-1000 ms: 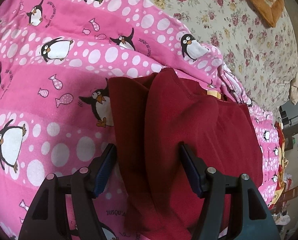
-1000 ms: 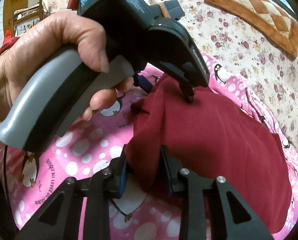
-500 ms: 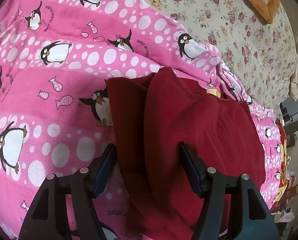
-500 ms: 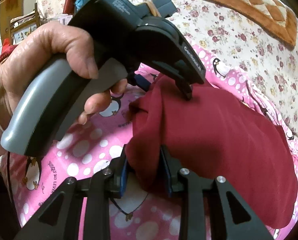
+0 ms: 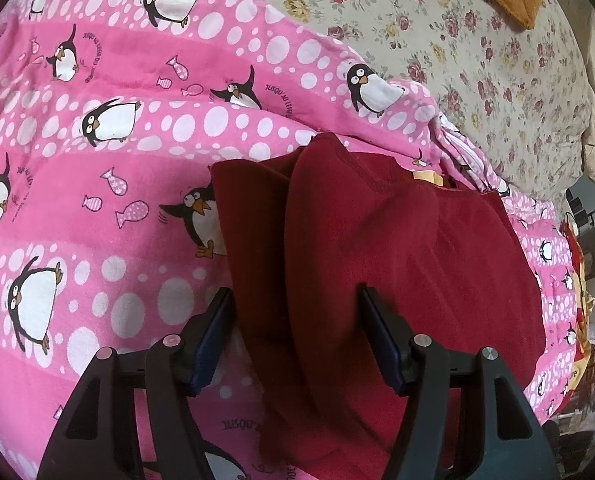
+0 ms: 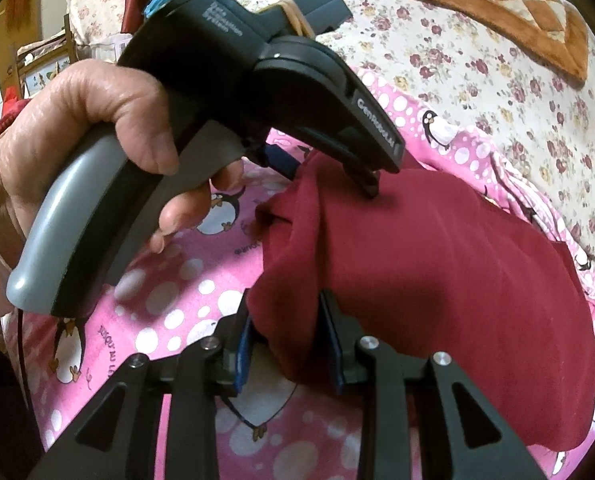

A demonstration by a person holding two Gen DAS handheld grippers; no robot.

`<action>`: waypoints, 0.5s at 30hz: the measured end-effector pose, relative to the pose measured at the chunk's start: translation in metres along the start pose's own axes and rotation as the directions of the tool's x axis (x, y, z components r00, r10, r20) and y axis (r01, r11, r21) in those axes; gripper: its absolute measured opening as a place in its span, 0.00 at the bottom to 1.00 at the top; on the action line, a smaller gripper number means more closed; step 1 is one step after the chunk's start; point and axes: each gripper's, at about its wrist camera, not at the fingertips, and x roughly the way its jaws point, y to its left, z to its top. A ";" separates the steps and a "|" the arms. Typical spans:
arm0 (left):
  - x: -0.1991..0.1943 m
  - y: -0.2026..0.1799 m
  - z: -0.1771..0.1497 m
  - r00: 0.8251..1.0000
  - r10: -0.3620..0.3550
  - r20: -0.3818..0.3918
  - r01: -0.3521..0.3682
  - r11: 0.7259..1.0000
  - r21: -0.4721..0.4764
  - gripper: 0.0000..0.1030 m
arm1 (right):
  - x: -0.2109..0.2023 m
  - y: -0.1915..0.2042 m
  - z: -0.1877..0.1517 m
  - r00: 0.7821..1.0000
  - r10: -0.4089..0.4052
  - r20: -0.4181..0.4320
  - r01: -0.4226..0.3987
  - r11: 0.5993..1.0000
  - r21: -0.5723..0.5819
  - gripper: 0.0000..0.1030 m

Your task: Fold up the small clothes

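Nothing big has moved since a second ago: both tools stay put and only tip a tiny bit, and the cloth lies the same way.

Under it all is a wide bed sheet with little red flowers (image 5: 477,40). On top lies a pink blanket with white dots and penguins (image 5: 97,160). On the blanket sits the dark red soft shirt (image 5: 397,248), partly folded, with its long way running away from both tools.

The left gripper (image 5: 297,316) has its jaws wide, one on each side of a thick fold, so it seems to be squeezing that bunched edge. The right gripper (image 6: 285,320) pinches the near corner of the shirt tight.

Both tools hold the same near edge, side by side. I think that edge must next go forward, over the rest of the shirt.
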 end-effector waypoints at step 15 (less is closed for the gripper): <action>0.001 0.000 0.000 1.000 -0.002 0.001 0.002 1.000 0.001 0.43 | -0.003 -0.001 0.001 1.000 0.009 -0.006 -0.009 1.000 0.006 0.28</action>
